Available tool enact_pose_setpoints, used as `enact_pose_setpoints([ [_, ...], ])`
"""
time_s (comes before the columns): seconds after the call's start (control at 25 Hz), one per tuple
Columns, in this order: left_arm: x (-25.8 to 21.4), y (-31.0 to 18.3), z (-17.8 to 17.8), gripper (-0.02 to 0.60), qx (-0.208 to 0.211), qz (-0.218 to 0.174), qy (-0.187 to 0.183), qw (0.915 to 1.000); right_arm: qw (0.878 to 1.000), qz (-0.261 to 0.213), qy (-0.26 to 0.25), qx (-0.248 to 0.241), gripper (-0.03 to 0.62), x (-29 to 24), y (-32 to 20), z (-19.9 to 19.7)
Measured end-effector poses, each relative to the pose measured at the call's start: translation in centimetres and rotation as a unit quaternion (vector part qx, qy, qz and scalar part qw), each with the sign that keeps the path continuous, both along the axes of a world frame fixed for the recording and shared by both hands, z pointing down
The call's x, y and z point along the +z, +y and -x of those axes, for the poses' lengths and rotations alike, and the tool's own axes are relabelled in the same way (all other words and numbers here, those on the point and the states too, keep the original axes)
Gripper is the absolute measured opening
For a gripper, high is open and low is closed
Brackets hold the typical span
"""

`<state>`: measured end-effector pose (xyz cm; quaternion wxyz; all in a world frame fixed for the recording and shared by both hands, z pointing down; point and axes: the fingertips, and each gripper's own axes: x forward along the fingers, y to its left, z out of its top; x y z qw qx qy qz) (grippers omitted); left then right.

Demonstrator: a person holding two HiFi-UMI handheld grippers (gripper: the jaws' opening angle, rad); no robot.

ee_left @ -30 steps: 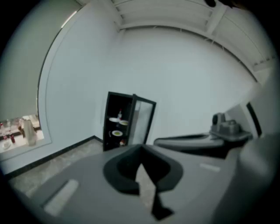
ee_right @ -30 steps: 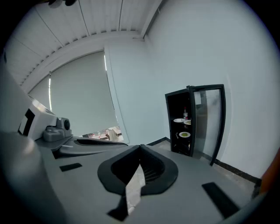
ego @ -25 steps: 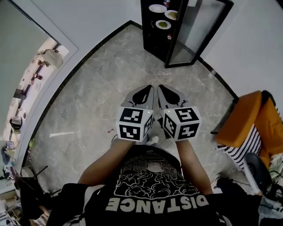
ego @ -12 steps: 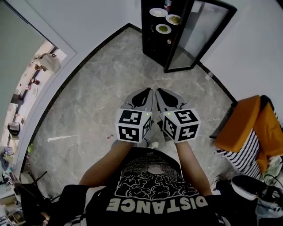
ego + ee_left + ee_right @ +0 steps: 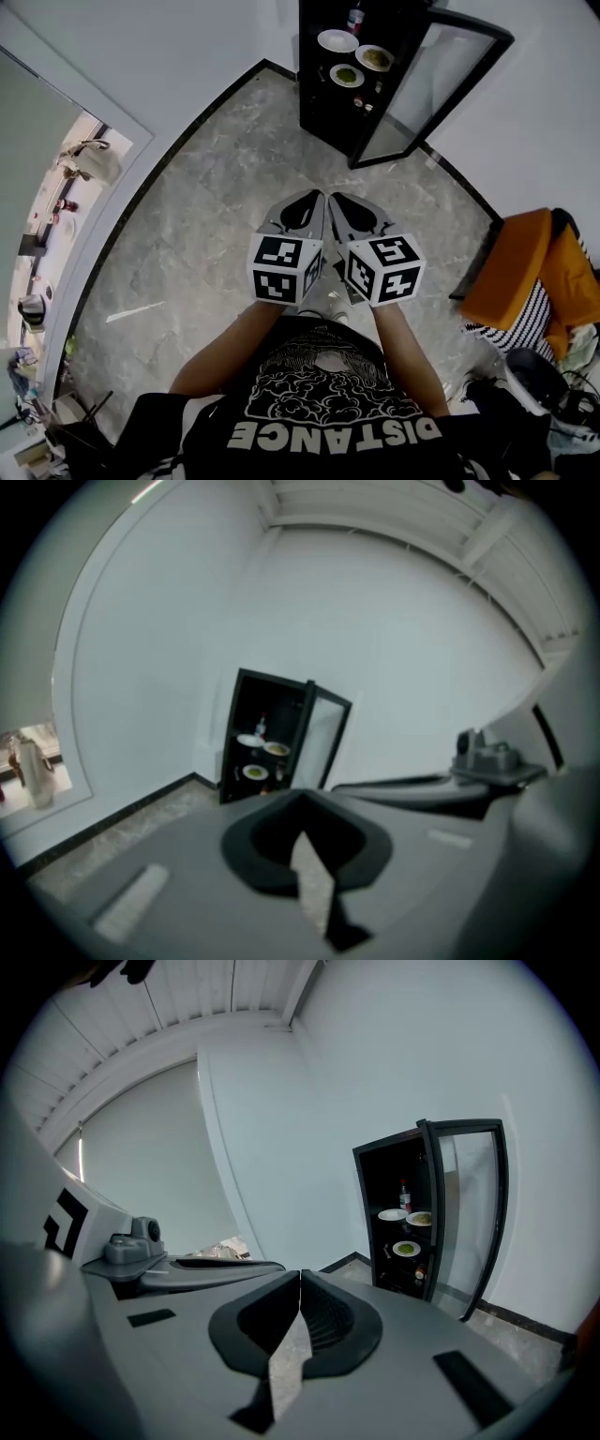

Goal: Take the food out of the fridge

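A black fridge [image 5: 323, 84] stands against the far wall with its glass door [image 5: 427, 89] swung open to the right. On its shelves sit a white plate [image 5: 337, 40], a plate of pale food [image 5: 374, 57], a plate of green food [image 5: 347, 75] and a bottle [image 5: 354, 17]. My left gripper [image 5: 314, 197] and right gripper [image 5: 336, 199] are held side by side in front of the person's chest, both shut and empty, well short of the fridge. The fridge [image 5: 272, 747] shows ahead in the left gripper view, and the fridge [image 5: 412, 1213] in the right gripper view, beyond the closed jaws.
Grey marble floor [image 5: 216, 187] lies between me and the fridge. An orange chair [image 5: 525, 262] with striped cloth stands at the right, beside cables and gear. At the left a wall with a doorway [image 5: 66, 197] curves along the floor.
The fridge has drawn nearer, and more of its interior shows. Both grippers moved forward together, still shut and side by side.
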<state>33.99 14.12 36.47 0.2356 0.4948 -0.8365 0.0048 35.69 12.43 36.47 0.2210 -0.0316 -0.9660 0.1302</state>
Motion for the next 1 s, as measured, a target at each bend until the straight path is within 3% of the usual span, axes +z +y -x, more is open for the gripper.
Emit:
enact_pose_setpoints([
  [0.56, -1.0, 4.6, 11.5, 0.002, 0.006, -0.026, 0.006, 0.9996, 1.000, -0.011, 0.014, 0.002, 0.003, -0.7, 5.2, 11.4],
  [1.0, -1.1, 6.0, 16.3, 0.002, -0.004, -0.023, -0.002, 0.9997, 1.000, -0.010, 0.005, -0.007, 0.003, -0.8, 5.9, 16.2],
])
